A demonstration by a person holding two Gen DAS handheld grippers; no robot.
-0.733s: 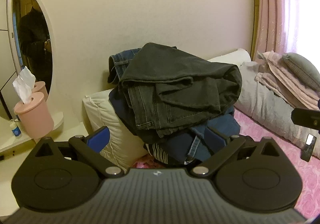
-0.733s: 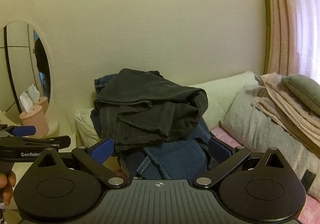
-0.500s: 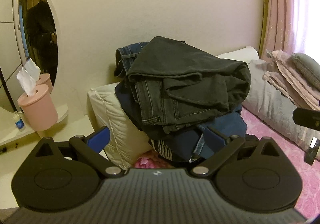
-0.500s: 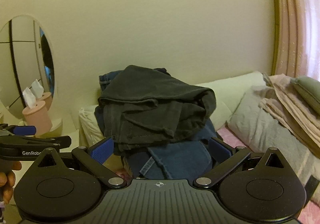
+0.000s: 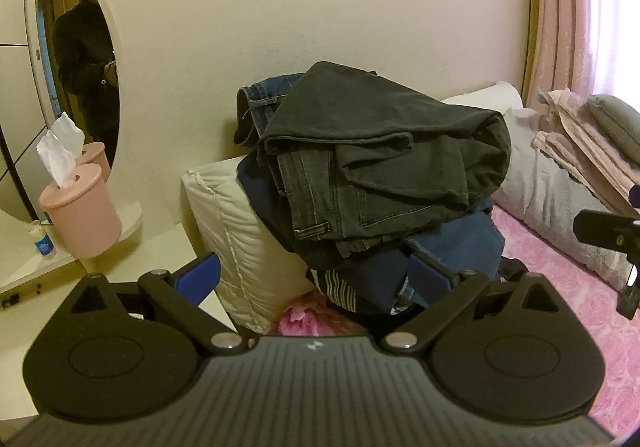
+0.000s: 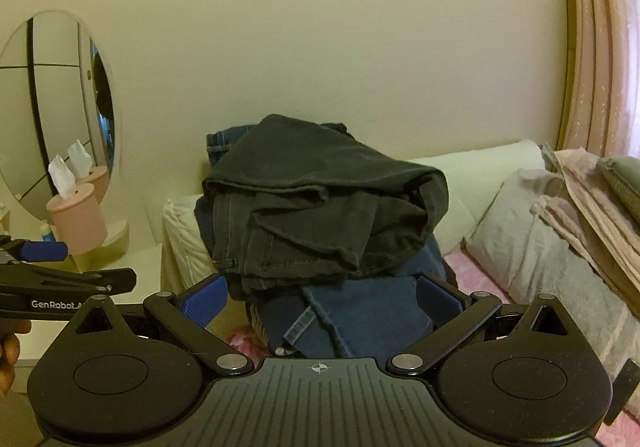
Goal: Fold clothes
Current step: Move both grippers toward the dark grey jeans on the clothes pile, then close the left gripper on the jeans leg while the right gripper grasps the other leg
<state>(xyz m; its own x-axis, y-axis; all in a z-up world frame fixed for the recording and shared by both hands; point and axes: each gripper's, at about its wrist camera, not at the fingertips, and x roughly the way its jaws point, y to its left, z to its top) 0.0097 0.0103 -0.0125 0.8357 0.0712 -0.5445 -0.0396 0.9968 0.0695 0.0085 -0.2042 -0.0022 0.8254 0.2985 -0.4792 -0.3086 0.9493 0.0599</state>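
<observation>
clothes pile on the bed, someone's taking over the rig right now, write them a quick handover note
Left gripper: open, holding nothing.
Right gripper: open, holding nothing, short of the pile.
Clothes: unfolded heap on the pink bedspread against a white pillow; dark grey jeans on top, blue jeans and a striped piece beneath.
Done: nothing folded in view.
Left: take the grey jeans first, then fold each piece.

Clothes pile (image 5: 372, 183) heaped on bed (image 5: 560, 287), dark jeans (image 5: 384, 167) topmost; white pillow (image 5: 244, 243) touching pile's left; left gripper (image 5: 316, 277) before pile, jaws spread, empty.
</observation>
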